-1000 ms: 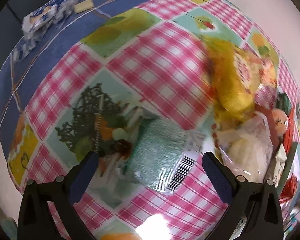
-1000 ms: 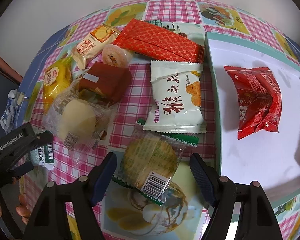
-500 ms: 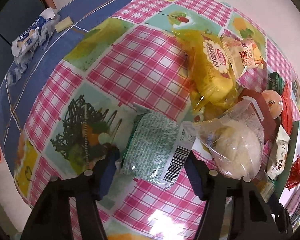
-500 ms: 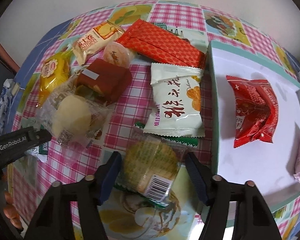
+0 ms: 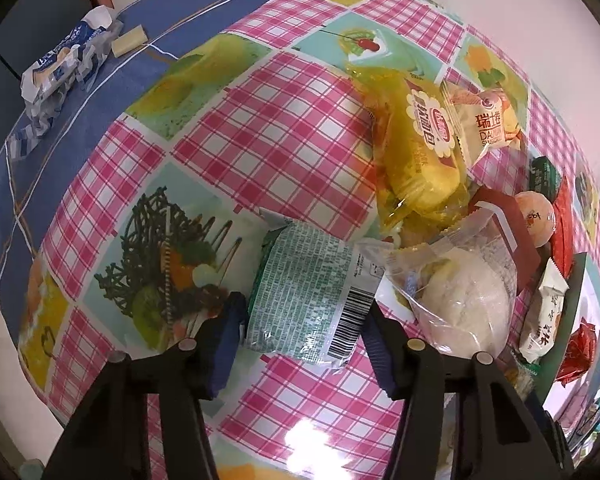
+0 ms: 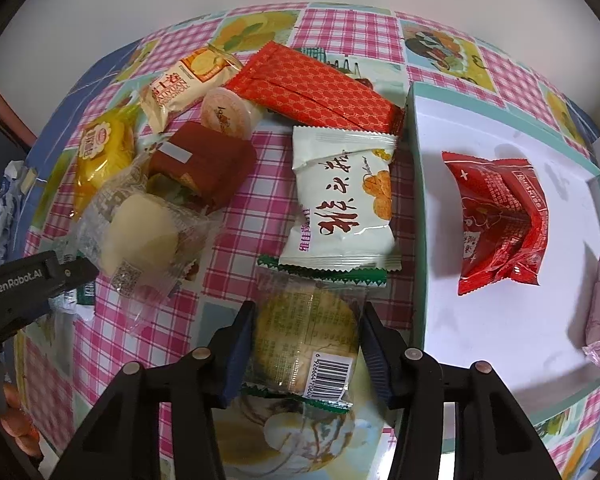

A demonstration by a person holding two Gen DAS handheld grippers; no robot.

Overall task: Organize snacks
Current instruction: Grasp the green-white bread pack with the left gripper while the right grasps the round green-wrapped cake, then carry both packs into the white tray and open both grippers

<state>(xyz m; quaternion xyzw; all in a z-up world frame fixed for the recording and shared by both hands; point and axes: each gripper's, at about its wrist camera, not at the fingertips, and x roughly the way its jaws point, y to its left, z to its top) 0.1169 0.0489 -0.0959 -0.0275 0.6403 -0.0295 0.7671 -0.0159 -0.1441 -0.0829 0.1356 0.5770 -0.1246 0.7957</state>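
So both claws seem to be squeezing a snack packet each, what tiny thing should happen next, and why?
Probably lift. The right gripper has its pads against the clear round-biscuit packet with green edges, and the white tray with teal rim sits just beside it. The left gripper likewise pinches the pale green barcoded packet, both packets apparently on the checked tablecloth.

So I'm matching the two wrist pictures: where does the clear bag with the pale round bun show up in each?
Left wrist: the clear bun bag sits lower right, beside the left gripper.
Right wrist: the bag sits left of centre, just above the other gripper's black body.
Shared landmark: the dark red box touching the bag.
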